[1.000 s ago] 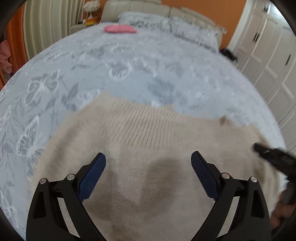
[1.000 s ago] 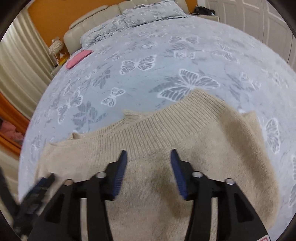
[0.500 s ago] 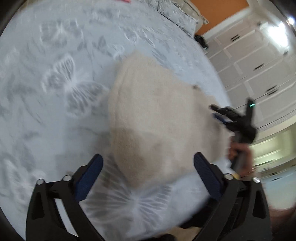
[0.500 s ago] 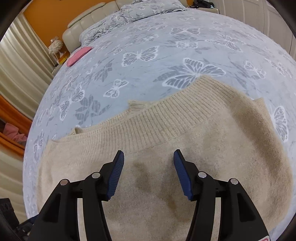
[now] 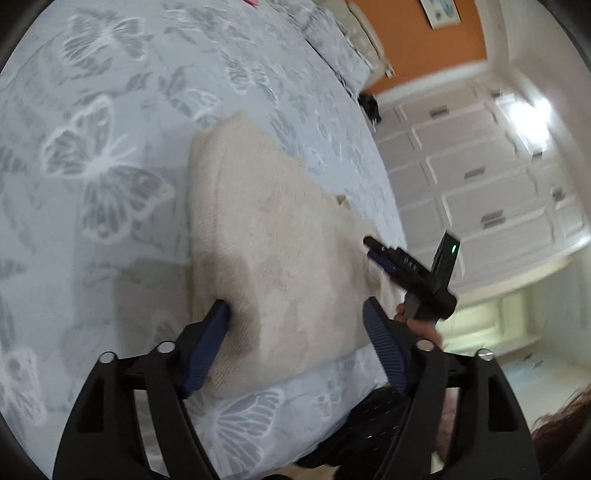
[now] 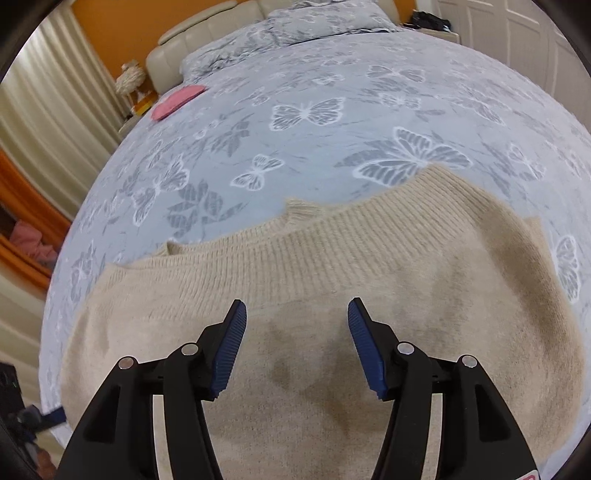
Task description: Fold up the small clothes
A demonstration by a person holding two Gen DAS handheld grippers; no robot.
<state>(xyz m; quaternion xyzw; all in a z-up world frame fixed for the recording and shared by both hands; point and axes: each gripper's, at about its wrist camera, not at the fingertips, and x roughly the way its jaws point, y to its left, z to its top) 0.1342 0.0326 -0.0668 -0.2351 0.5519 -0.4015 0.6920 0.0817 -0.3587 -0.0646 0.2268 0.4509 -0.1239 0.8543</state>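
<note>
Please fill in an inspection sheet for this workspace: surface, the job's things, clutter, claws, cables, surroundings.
Surface: bed cover, grey-blue with white butterfly print.
Job's things: beige knit sweater lying flat on the cover near its front edge, ribbed band on the far side.
Clutter: pink item far up the bed near the pillows.
Claws: left claw open, jaws have just been closing, astride the sweater's near corner, not yet pinching it; right claw open over the sweater's middle.
Cables: nothing seen.
Surroundings: orange wall, cream curtains, white panelled wardrobe, beige headboard.
</note>
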